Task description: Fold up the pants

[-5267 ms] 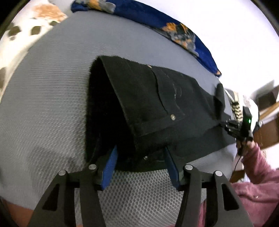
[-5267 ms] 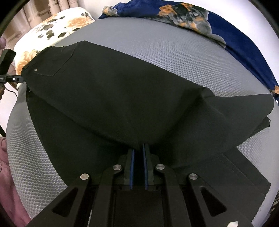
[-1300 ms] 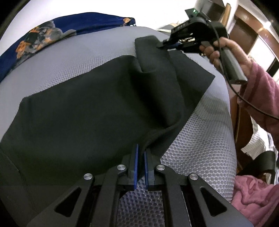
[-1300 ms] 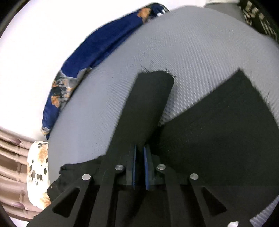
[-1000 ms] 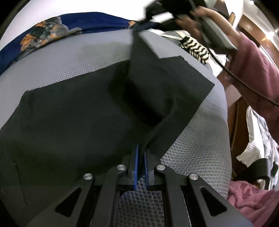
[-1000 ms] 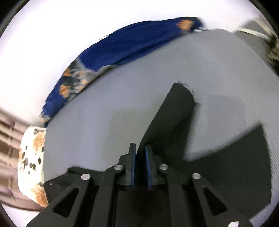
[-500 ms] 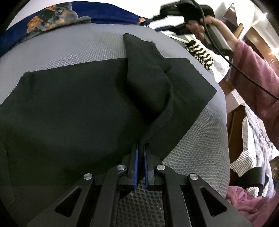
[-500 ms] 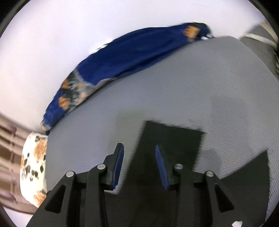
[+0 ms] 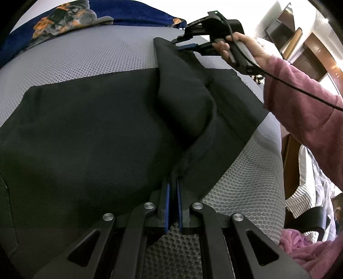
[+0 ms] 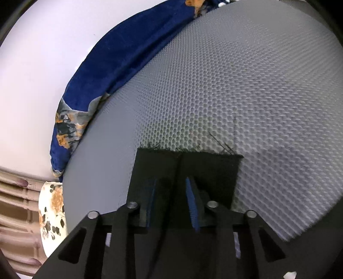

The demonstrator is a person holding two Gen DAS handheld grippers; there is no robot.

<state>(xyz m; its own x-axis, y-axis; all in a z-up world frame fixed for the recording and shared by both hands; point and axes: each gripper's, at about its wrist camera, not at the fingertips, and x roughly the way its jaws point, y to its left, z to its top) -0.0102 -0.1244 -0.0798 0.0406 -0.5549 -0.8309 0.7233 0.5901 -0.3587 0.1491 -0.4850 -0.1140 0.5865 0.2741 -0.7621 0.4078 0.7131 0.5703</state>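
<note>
Black pants [image 9: 96, 128] lie spread on a grey mesh-covered bed [image 9: 96, 55]. My left gripper [image 9: 172, 186] is shut on a raised fold of the pants at their near edge. One pant leg [image 9: 184, 85] lies folded over, running to the far side. My right gripper [image 9: 188, 43] is open just above that leg's frayed hem. In the right wrist view the right gripper [image 10: 169, 186] is open over the hem [image 10: 186, 165], which lies flat on the mesh.
A blue floral cloth [image 9: 85, 15] lies along the bed's far edge by a white wall [image 10: 42, 53]. A floral pillow [image 10: 51, 212] lies at the bed's end. A chair and striped cloth [image 9: 310, 193] stand off the bed's right side.
My right gripper carried the pant leg across, laid its hem on the bed and opened. My left gripper stays shut on the fold.
</note>
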